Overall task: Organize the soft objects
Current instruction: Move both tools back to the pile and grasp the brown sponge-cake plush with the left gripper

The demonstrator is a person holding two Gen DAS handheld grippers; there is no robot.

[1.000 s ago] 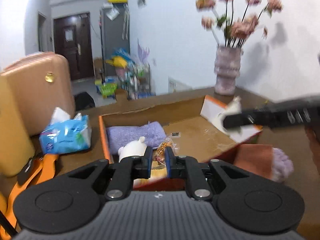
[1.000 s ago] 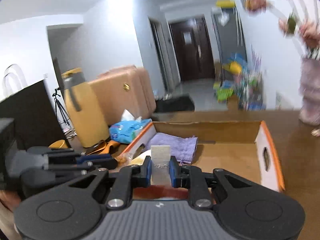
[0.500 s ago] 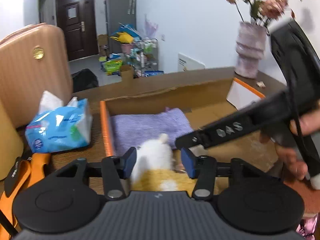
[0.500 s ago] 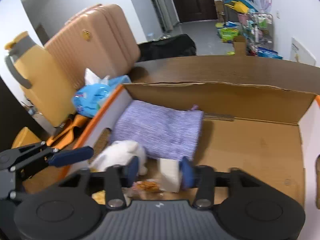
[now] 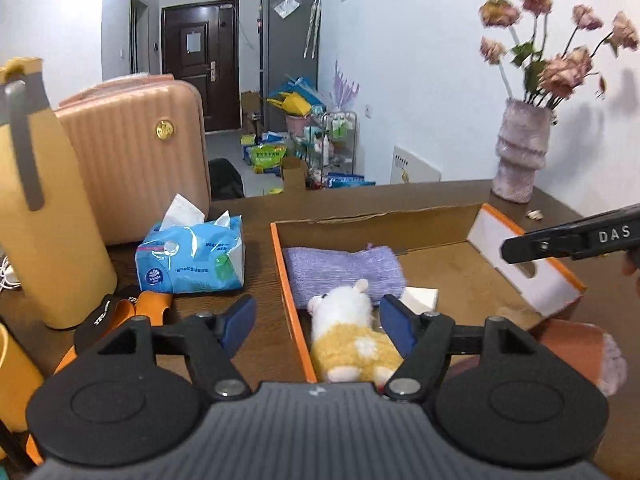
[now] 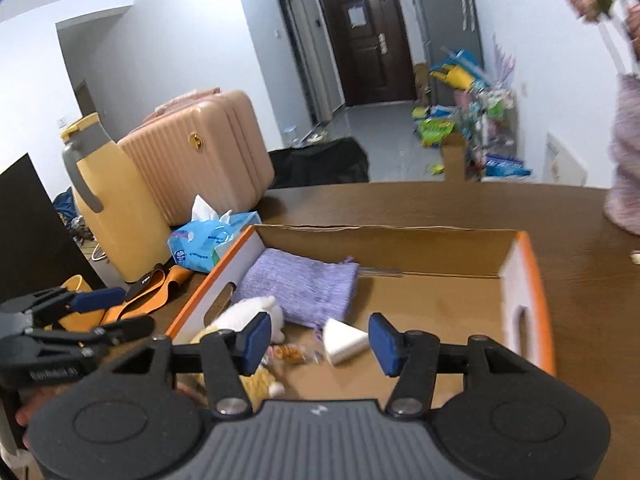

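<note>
An open cardboard box [image 5: 448, 280] [image 6: 444, 304] with orange edges holds a folded purple cloth [image 5: 344, 270] [image 6: 300, 290], a white and yellow plush toy [image 5: 350, 334] [image 6: 244, 314], a white sponge block [image 5: 420, 298] [image 6: 344, 342] and a small wrapped snack [image 6: 290, 354]. My left gripper [image 5: 318, 324] is open and empty, above the plush toy. My right gripper [image 6: 316, 340] is open and empty, above the sponge block. A brown and purple soft item [image 5: 576, 350] lies outside the box at the right.
A blue tissue pack [image 5: 192, 258] [image 6: 210, 240], a yellow jug [image 5: 44, 216] [image 6: 116, 208], an orange strap [image 5: 120, 316] [image 6: 156, 286] and a pink suitcase [image 5: 136, 156] stand left of the box. A vase of flowers [image 5: 520, 156] stands at the table's back right.
Both grippers have opened wide and pulled back from the box. The plush toy and the sponge block now lie free in the box.
</note>
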